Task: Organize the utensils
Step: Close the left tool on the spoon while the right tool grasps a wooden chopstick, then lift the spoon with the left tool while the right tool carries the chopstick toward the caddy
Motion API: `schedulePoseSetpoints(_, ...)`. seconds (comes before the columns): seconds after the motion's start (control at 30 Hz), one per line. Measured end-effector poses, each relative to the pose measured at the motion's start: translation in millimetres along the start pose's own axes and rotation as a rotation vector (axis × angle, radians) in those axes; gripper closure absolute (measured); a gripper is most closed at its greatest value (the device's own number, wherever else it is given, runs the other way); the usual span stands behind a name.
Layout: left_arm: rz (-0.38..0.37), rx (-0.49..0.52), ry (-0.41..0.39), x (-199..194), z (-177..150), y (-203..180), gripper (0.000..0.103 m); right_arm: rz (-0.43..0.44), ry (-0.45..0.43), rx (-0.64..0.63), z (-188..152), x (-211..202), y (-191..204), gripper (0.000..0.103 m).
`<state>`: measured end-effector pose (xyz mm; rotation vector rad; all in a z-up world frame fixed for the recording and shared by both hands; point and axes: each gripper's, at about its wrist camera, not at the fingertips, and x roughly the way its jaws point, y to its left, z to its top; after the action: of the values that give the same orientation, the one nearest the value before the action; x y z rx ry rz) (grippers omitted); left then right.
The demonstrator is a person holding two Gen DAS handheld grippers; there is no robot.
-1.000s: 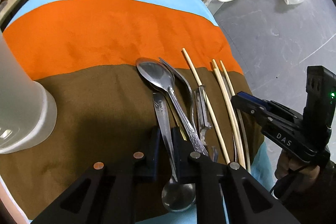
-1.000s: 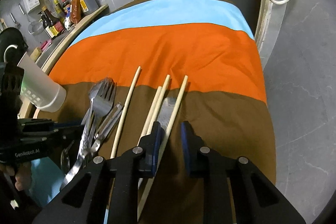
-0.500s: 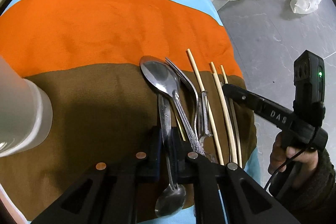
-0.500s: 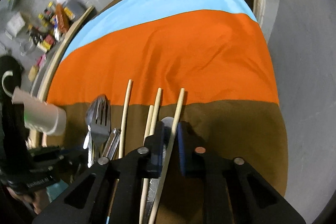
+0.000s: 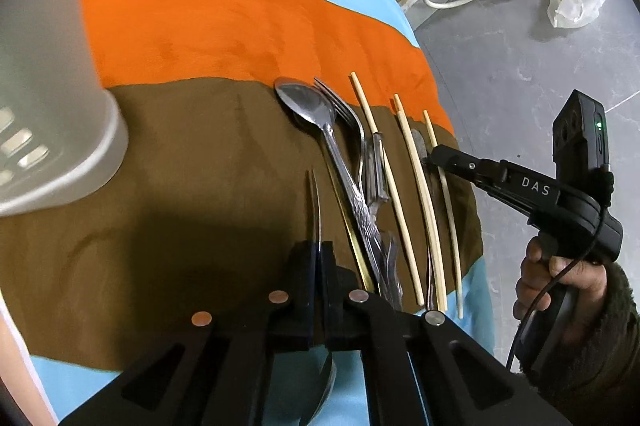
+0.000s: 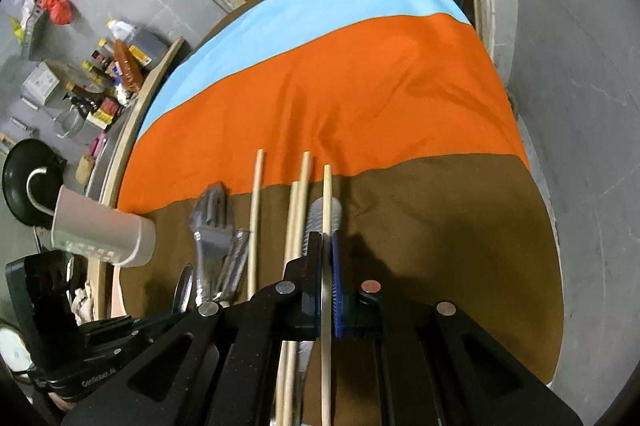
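My left gripper (image 5: 319, 258) is shut on a metal spoon (image 5: 316, 202), its handle edge-on and lifted above the brown cloth, the bowl below the fingers. My right gripper (image 6: 326, 246) is shut on a wooden chopstick (image 6: 327, 202); it also shows in the left wrist view (image 5: 430, 156). Other utensils lie on the cloth: a large spoon (image 5: 308, 102), a fork (image 5: 344, 110), a peeler (image 5: 378, 166) and more chopsticks (image 5: 418, 178). A knife blade (image 6: 316, 216) lies under the held chopstick.
A frosted plastic holder cup (image 5: 52, 98) stands at the left, also seen in the right wrist view (image 6: 104, 232). The striped blue, orange and brown cloth (image 5: 240, 22) covers the round table. Grey floor lies past the table's right edge (image 5: 520, 74).
My left gripper has lifted the spoon off the cloth and turned it edge-on, nearer the cup. My right gripper has closed onto the rightmost chopstick.
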<state>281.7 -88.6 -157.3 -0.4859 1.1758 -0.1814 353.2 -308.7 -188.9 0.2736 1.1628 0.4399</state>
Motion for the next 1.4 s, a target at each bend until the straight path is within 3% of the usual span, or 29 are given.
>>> schedulePoseSetpoints(0.23, -0.003, -0.023, -0.087, -20, -15, 5, 0.100, 0.105, -0.111, -0.037, -21, -38, 13, 0.099)
schedulePoseSetpoints(0.6, -0.060, 0.007, -0.384, -88, -29, 4, 0.100, 0.156, -0.318, -0.130, -27, -91, 43, 0.099)
schedulePoseSetpoints(0.73, -0.077, -0.019, -0.480, -125, -22, 13, 0.100, 0.223, -0.406, -0.145, -18, -113, 66, 0.099)
schedulePoseSetpoints(1.0, -0.040, -0.045, -0.628, -206, 4, 48, 0.100, 0.409, -0.574, -0.178, 3, -130, 164, 0.099)
schedulePoseSetpoints(1.27, -0.007, -0.113, -0.775, -267, 35, 124, 0.100, 0.387, -0.750, -0.197, 18, -119, 262, 0.099)
schedulePoseSetpoints(1.4, -0.016, -0.120, -0.795, -266, 49, 151, 0.100, 0.348, -0.785, -0.199, 21, -108, 290, 0.099)
